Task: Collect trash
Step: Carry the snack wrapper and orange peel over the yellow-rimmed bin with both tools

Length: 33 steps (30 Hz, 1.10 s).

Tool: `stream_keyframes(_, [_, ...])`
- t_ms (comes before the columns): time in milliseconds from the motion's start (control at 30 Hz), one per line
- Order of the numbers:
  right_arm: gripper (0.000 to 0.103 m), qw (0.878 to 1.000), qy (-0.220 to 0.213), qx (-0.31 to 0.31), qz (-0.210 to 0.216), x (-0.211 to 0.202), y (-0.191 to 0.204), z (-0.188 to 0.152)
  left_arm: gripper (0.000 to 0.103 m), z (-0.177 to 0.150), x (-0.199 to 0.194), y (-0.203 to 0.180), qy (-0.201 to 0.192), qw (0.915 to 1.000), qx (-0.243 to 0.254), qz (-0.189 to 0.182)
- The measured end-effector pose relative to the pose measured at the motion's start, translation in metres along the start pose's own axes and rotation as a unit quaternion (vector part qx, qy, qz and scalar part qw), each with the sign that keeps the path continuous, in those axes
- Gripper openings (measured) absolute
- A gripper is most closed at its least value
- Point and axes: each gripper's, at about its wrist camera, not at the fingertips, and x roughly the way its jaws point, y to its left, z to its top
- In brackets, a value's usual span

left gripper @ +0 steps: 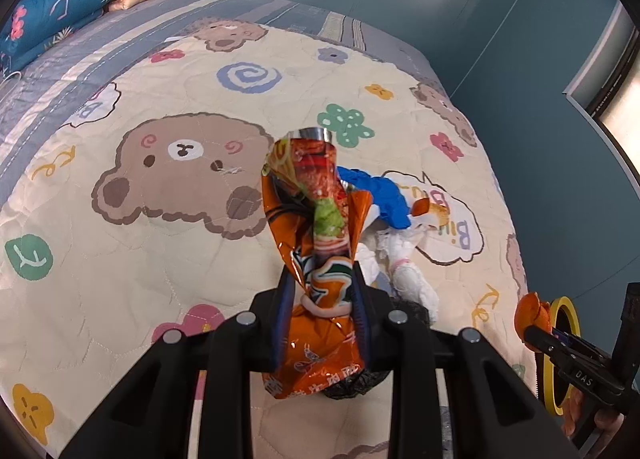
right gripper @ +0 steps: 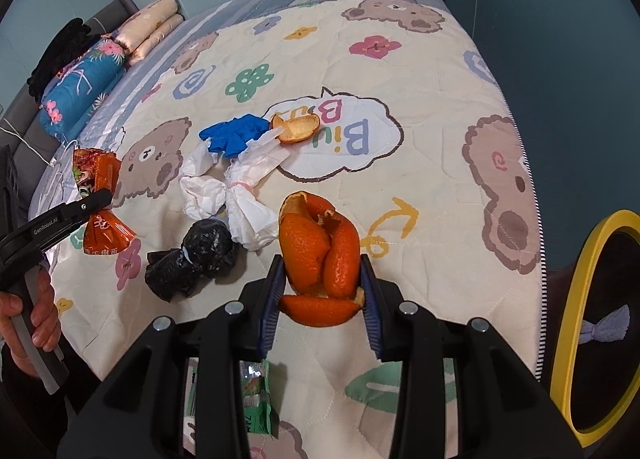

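Note:
My left gripper (left gripper: 320,291) is shut on a crumpled orange noodle wrapper (left gripper: 316,219), held up above the bear-print quilt (left gripper: 160,259). In the right wrist view the same wrapper (right gripper: 100,227) hangs from the left gripper (right gripper: 100,197) at the far left. My right gripper (right gripper: 322,279) is shut on a large curled orange peel (right gripper: 320,251), also lifted off the quilt. On the bed lie a blue glove (right gripper: 236,135), crumpled white bags (right gripper: 240,199), a knotted black bag (right gripper: 192,259) and a smaller peel piece (right gripper: 298,129).
A yellow-rimmed bin (right gripper: 592,323) with a dark inside stands off the bed's right edge. A green packet (right gripper: 256,391) lies on the quilt under the right gripper. Folded bedding (right gripper: 80,87) is stacked at the far left end. A hand (right gripper: 28,311) grips the left tool's handle.

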Motion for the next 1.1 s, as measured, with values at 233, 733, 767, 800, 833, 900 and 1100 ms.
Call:
stream_keyframes(233, [0.035, 1.000, -0.019, 0.018, 0.004, -0.025, -0.022, -0.004, 0.025, -0.003, -0.013, -0.034, -0.006, 0.9996, 0.025, -0.016])
stream_keyframes(733, [0.035, 0.997, -0.054, 0.060, -0.007, -0.073, -0.083, -0.021, 0.025, -0.021, -0.013, -0.127, 0.013, 0.9939, 0.087, -0.066])
stream_keyframes(767, [0.035, 0.996, -0.055, 0.063, -0.008, -0.075, -0.087, -0.022, 0.025, -0.023, -0.012, -0.134, 0.015, 0.9932, 0.092, -0.069])
stream_keyframes(800, [0.035, 0.996, -0.057, 0.066, -0.010, -0.078, -0.092, -0.024, 0.025, -0.024, -0.012, -0.141, 0.016, 0.9926, 0.096, -0.073])
stream_keyframes(833, [0.035, 0.996, -0.058, 0.069, -0.012, -0.081, -0.097, -0.025, 0.025, -0.026, -0.011, -0.149, 0.018, 0.9916, 0.101, -0.078])
stream_keyframes(900, [0.035, 0.995, -0.061, 0.075, -0.016, -0.086, -0.106, -0.028, 0.025, -0.030, -0.010, -0.162, 0.021, 0.9901, 0.110, -0.084])
stream_keyframes(1100, [0.035, 0.993, -0.072, 0.094, -0.026, -0.102, -0.133, -0.036, 0.025, -0.041, -0.004, -0.198, 0.033, 0.9850, 0.134, -0.103])
